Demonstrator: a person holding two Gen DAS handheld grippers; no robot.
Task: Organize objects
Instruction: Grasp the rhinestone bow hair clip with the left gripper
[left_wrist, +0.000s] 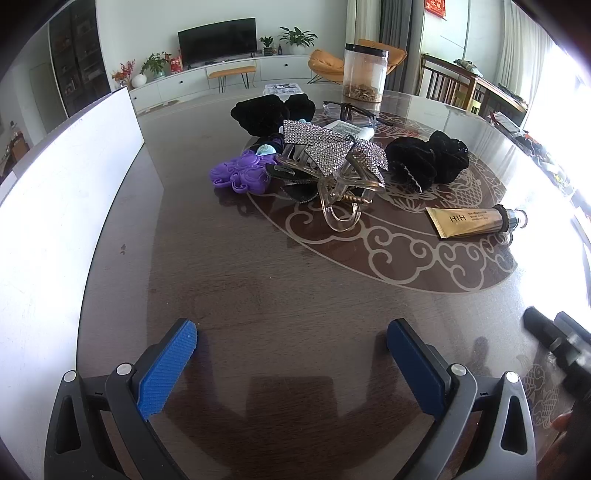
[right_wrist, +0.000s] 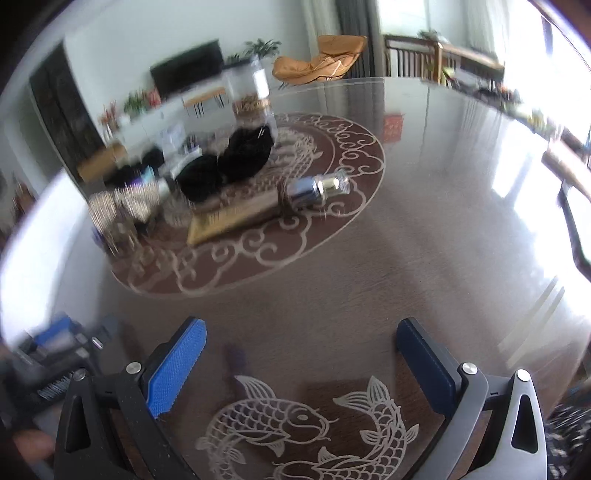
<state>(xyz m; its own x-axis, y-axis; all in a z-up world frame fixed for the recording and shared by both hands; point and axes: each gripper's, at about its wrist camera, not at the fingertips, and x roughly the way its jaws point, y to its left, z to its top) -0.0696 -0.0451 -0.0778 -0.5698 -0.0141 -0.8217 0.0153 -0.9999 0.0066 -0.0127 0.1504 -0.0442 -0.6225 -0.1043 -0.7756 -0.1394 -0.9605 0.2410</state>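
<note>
Left gripper (left_wrist: 291, 341) wide open, empty, above dark table (left_wrist: 258, 280). Right gripper (right_wrist: 301, 341) spread wide too, nothing held. Rhinestone hair claw (left_wrist: 332, 162) heaped mid-table beside purple toy (left_wrist: 240, 177), black scrunchie (left_wrist: 428, 158); gold tube (left_wrist: 469, 221) lying apart, right.

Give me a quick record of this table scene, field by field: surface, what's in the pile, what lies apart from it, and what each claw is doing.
surface: dark table with pale scroll pattern
pile: rhinestone hair clip, purple toy, black scrunchie
apart: gold tube, lying flat, right of the pile
behind: clear jar, upright
left edge: white board
left claw: open, empty, short of the pile
right claw: open, empty, above fish pattern
</note>
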